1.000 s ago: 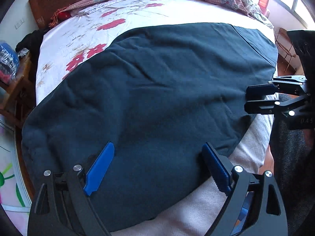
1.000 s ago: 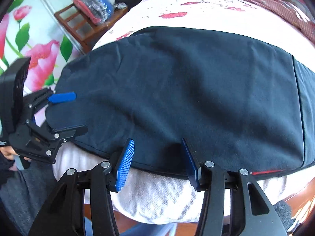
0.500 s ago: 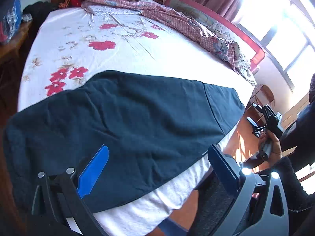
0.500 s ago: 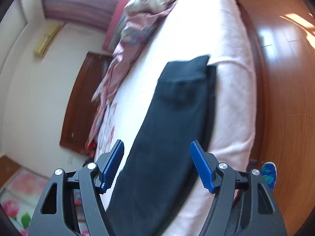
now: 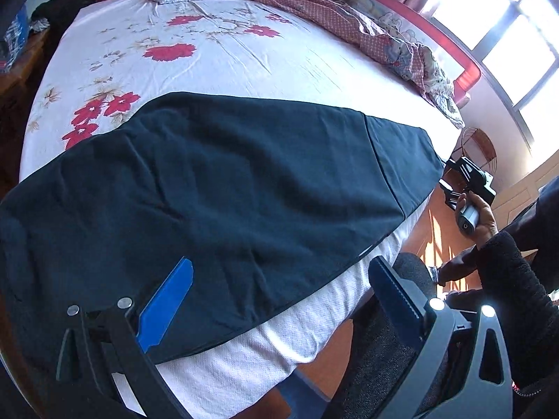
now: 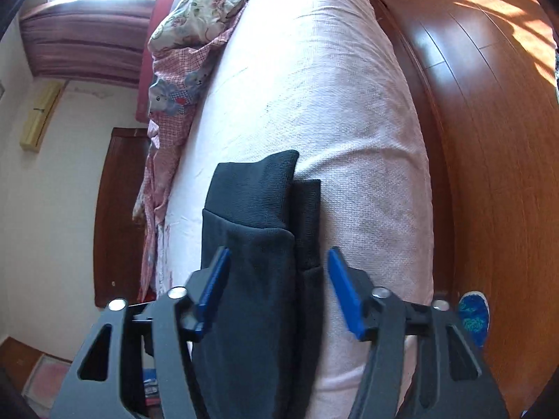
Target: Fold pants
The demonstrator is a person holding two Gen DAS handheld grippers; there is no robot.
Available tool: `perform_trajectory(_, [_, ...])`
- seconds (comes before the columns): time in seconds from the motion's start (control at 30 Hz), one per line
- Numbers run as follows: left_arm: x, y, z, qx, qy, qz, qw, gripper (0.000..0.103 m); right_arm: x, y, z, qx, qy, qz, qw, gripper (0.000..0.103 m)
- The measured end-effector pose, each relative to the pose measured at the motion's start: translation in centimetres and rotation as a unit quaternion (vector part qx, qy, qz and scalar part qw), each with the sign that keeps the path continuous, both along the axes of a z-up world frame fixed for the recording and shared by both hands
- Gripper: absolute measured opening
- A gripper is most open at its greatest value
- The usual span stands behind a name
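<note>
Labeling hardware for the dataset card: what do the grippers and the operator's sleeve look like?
Both grippers, left and right, have black skeletal frames with triangular cutouts, silver pivot screws and flat blue pads on the fingers. The right one's handle is grey. The sleeve is dark fuzzy knit.

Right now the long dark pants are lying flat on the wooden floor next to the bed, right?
Not the floor. The long dark pants lie flat on the flowery white bed sheet, along its near edge, as the left wrist view shows.

dark pants [image 5: 227,188] flat on bed [image 5: 244,59], left tool [image 5: 279,300] spread wide above
</note>
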State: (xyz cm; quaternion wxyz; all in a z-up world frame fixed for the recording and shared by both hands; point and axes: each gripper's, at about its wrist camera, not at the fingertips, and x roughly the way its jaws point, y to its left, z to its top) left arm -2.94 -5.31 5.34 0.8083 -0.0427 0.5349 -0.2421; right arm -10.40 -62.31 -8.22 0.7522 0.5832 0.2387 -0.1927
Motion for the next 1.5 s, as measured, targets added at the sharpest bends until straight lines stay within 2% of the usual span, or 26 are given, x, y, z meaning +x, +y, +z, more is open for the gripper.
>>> perform_trajectory(0.03, [0.1, 0.2, -0.1, -0.001, 0.001, 0.002, 1.0, 0.101, 0.3, 0.2, 0.0, -0.01, 0.016, 0.01, 1.0, 0.036])
perform_trajectory(0.1, [0.3, 0.6, -0.2, 0.001, 0.003, 0.007, 1.0, 0.101, -0.1, -0.2, -0.4, 0.01, 0.006, 0.007, 1.0, 0.033])
perform_trajectory(0.13, [0.3, 0.8, -0.3, 0.0, 0.005, 0.01, 0.9999, 0.101, -0.4, -0.4, -0.6, 0.016, 0.004, 0.004, 1.0, 0.025])
perform_trajectory(0.2, [0.3, 1.4, -0.3, -0.001, 0.005, 0.019, 0.9998, 0.101, -0.7, -0.1, 0.6, -0.007, 0.0, 0.016, 1.0, 0.018])
perform_trajectory(0.33, [0.4, 3.1, 0.8, 0.005, -0.019, 0.037, 0.9991, 0.101, 0.9, 2.5, 6.6, -0.12, 0.019, 0.065, 0.99, 0.015])
perform_trajectory(0.37, [0.4, 3.8, 1.2, 0.006, -0.028, 0.044, 0.9986, 0.101, 1.8, 3.9, 8.9, -0.17, 0.027, 0.09, 0.981, 0.015])
perform_trajectory(0.43, [0.5, 5.3, 2.2, 0.008, -0.046, 0.064, 0.9969, 0.101, 3.5, 7.6, 13.1, -0.262, 0.038, 0.146, 0.953, 0.015])
perform_trajectory(0.5, [0.7, 7.0, 3.0, 0.001, -0.057, 0.083, 0.9949, 0.101, 4.9, 12.8, 17.0, -0.357, 0.041, 0.206, 0.91, 0.015])
perform_trajectory(0.57, [0.7, 8.9, 3.7, -0.003, -0.068, 0.107, 0.9919, 0.101, 5.5, 18.6, 19.6, -0.428, 0.031, 0.263, 0.864, 0.015])
perform_trajectory(0.63, [0.5, 11.0, 4.1, -0.008, -0.076, 0.131, 0.9885, 0.101, 5.5, 25.3, 20.8, -0.505, 0.028, 0.315, 0.803, 0.015])
perform_trajectory(0.7, [0.2, 12.9, 4.2, -0.009, -0.081, 0.155, 0.9846, 0.101, 4.9, 31.9, 20.3, -0.547, 0.018, 0.368, 0.752, 0.015])
perform_trajectory(0.77, [-0.2, 14.7, 4.0, -0.008, -0.082, 0.177, 0.9808, 0.101, 4.2, 38.5, 17.6, -0.589, 0.024, 0.421, 0.689, 0.015])
perform_trajectory(0.87, [-0.7, 16.9, 3.1, -0.014, -0.07, 0.203, 0.9766, 0.101, 3.2, 47.3, 10.0, -0.641, 0.057, 0.5, 0.579, 0.015])
perform_trajectory(0.93, [-1.0, 18.2, 2.5, -0.023, -0.057, 0.22, 0.9736, 0.101, 2.5, 50.7, 5.1, -0.661, 0.087, 0.532, 0.522, 0.015])
perform_trajectory(0.97, [-1.2, 18.7, 2.2, -0.028, -0.051, 0.226, 0.9724, 0.101, 2.0, 51.4, 3.8, -0.679, 0.095, 0.528, 0.501, 0.015])
perform_trajectory(1.0, [-1.4, 19.2, 2.1, -0.032, -0.049, 0.231, 0.9711, 0.101, 1.7, 51.6, 3.5, -0.69, 0.099, 0.521, 0.494, 0.015])
perform_trajectory(1.07, [-2.0, 20.0, 1.8, -0.033, -0.055, 0.241, 0.9685, 0.101, 1.2, 51.7, 4.9, -0.709, 0.093, 0.499, 0.489, 0.015])
perform_trajectory(1.13, [-2.1, 20.5, 1.2, -0.028, -0.05, 0.247, 0.9674, 0.101, 0.5, 52.1, 7.2, -0.721, 0.075, 0.478, 0.496, 0.015])
perform_trajectory(1.17, [-1.9, 20.7, 0.6, -0.029, -0.04, 0.249, 0.9671, 0.101, 0.2, 52.7, 7.8, -0.732, 0.066, 0.47, 0.489, 0.015])
perform_trajectory(1.23, [-1.6, 20.8, -0.5, -0.04, -0.022, 0.254, 0.9661, 0.101, -0.2, 54.2, 7.3, -0.744, 0.06, 0.482, 0.459, 0.015])
perform_trajectory(1.3, [-1.4, 20.5, -1.1, -0.057, -0.007, 0.254, 0.9654, 0.101, -0.4, 55.5, 4.6, -0.702, 0.09, 0.563, 0.426, 0.033])
perform_trajectory(1.33, [-1.3, 20.4, -1.2, -0.061, -0.005, 0.253, 0.9656, 0.101, -1.0, 55.8, 4.1, -0.683, 0.089, 0.595, 0.414, 0.041])
perform_trajectory(1.37, [-1.1, 20.2, -1.1, -0.059, -0.005, 0.25, 0.9663, 0.101, -1.9, 55.9, 4.8, -0.694, 0.072, 0.589, 0.408, 0.041])
perform_trajectory(1.4, [-1.1, 20.1, -1.0, -0.056, -0.007, 0.248, 0.9672, 0.101, -2.4, 55.7, 6.2, -0.678, 0.051, 0.599, 0.423, 0.041])
perform_trajectory(1.43, [-1.1, 20.1, -0.8, -0.053, -0.012, 0.246, 0.9678, 0.101, -2.1, 54.8, 8.2, -0.646, 0.029, 0.605, 0.465, 0.041])
perform_trajectory(1.5, [-1.2, 20.5, -0.8, -0.048, -0.019, 0.249, 0.9671, 0.101, 0.2, 51.7, 11.8, -0.596, 0.011, 0.57, 0.565, 0.041])
